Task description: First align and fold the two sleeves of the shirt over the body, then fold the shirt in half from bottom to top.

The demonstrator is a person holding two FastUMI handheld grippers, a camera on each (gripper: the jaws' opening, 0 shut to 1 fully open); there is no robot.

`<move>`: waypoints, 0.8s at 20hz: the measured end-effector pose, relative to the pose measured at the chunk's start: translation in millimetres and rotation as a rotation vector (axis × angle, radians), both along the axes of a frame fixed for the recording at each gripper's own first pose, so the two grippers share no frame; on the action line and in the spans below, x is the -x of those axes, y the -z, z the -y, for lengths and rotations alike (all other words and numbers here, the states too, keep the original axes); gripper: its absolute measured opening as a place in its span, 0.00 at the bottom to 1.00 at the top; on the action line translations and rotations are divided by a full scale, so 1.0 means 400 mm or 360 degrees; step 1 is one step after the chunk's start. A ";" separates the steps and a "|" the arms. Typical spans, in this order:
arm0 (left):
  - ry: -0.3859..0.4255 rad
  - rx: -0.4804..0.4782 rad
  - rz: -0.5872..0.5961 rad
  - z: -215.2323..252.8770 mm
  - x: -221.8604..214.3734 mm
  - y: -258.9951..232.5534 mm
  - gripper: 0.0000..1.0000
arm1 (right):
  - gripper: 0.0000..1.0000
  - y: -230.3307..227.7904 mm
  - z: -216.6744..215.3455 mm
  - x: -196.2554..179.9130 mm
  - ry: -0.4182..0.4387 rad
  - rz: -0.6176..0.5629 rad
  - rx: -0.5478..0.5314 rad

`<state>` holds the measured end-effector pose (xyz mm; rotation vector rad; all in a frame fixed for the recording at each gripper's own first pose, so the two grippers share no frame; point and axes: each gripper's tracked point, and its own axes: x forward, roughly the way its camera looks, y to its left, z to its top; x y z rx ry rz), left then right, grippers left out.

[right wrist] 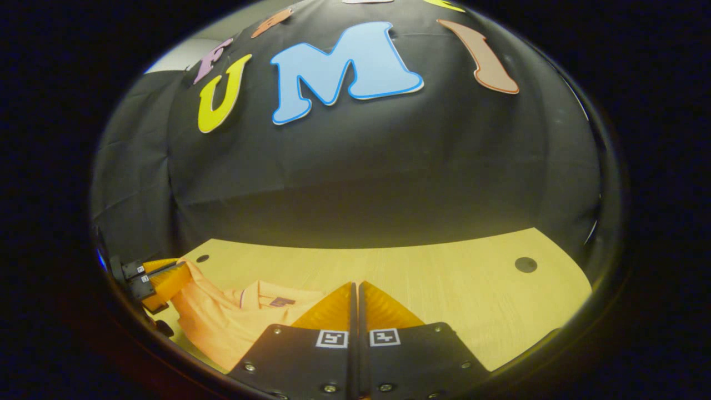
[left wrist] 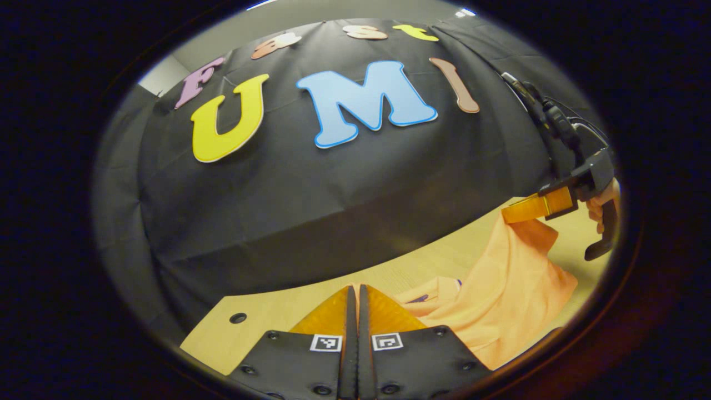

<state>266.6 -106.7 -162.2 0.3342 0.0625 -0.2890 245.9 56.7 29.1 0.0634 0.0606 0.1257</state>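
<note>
Shirt (left wrist: 511,289) hangs above the table (left wrist: 266,322) (wood-toned), one corner pinched in the right gripper (left wrist: 508,214), another in the left gripper (right wrist: 180,266); each is clenched on cloth, the collar resting below.

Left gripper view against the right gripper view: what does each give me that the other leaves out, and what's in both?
Left gripper view: the right gripper pinching up a peak of the orange shirt, a hand behind it. Right gripper view: the left gripper gripping the shirt's edge, the collar, a wide stretch of table. Both: shirt, table, black wall cloth.
</note>
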 end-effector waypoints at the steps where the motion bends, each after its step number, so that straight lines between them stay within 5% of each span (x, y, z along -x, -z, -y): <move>1: -0.0006 -0.0006 0.0011 -0.001 -0.008 0.002 0.07 | 0.00 -0.001 -0.003 -0.005 -0.0001 0.0011 0.0005; 16: 0.0075 0.0014 0.0110 0.007 -0.084 0.031 0.05 | 0.00 0.088 0.004 -0.124 0.0116 0.0009 0.0217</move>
